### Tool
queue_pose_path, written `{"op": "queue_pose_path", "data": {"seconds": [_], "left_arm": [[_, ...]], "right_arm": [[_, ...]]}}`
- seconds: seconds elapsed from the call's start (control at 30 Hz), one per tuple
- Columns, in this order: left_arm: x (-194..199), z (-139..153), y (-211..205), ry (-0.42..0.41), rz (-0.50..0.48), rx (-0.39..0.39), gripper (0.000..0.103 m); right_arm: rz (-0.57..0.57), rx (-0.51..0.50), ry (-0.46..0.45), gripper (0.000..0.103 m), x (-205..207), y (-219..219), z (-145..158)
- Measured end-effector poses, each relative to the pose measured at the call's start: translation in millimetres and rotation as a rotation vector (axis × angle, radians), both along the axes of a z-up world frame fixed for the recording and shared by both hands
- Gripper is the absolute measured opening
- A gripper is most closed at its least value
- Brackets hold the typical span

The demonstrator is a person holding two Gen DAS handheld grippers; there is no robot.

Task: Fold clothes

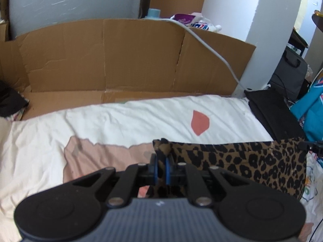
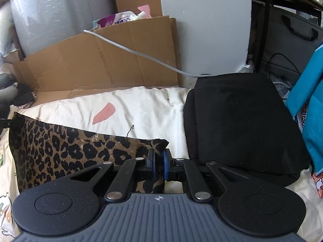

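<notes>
Both grippers are clamped on the leopard-print garment [image 1: 242, 161], one corner each. The left gripper [image 1: 161, 166] pinches its left corner, the right gripper [image 2: 158, 162] the opposite one. The cloth stretches between them over the white bedsheet [image 1: 121, 121], cardboard [image 1: 105, 56] at 12 o'clock.

Flattened cardboard sheet [image 1: 105, 58] stands against the wall behind the white bedsheet [image 1: 125, 119]. White pillar [image 2: 203, 26] at right; grey cable [image 1: 212, 48] draped across. Black cushion [image 2: 240, 125] alongside.
</notes>
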State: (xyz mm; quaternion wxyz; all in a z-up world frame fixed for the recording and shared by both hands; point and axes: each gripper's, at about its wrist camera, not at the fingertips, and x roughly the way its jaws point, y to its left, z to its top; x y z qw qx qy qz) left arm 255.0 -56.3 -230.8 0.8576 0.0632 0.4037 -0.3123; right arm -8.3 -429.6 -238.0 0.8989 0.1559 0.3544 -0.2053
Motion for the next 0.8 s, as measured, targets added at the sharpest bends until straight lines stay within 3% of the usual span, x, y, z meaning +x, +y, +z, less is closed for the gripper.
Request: {"op": "queue_pose_path", "data": {"seconds": [0.17,0.37,0.5,0.8], "left_arm": [[13.9,-7.5,-16.7,0.016,-0.005,0.033,0.008],[40.7,-42.9,-24.0,0.13,0.034,0.076,0.008],[47.5,-52.0,-30.1,0.145,0.034,0.097,0.008],[52.1,-30.3,-35.2,0.119,0.012,0.109,0.008]], "right_arm": [[-0.016,0.011,0.033,0.006,10.4,-9.8,-8.1],[-0.04,0.094,0.059,0.006,24.2,-29.1,-30.5],[-0.054,0.108,0.065,0.006,29.3,-35.1,-38.3],[-0.083,0.132,0.038,0.006,28.6,-39.8,-37.8]]}}
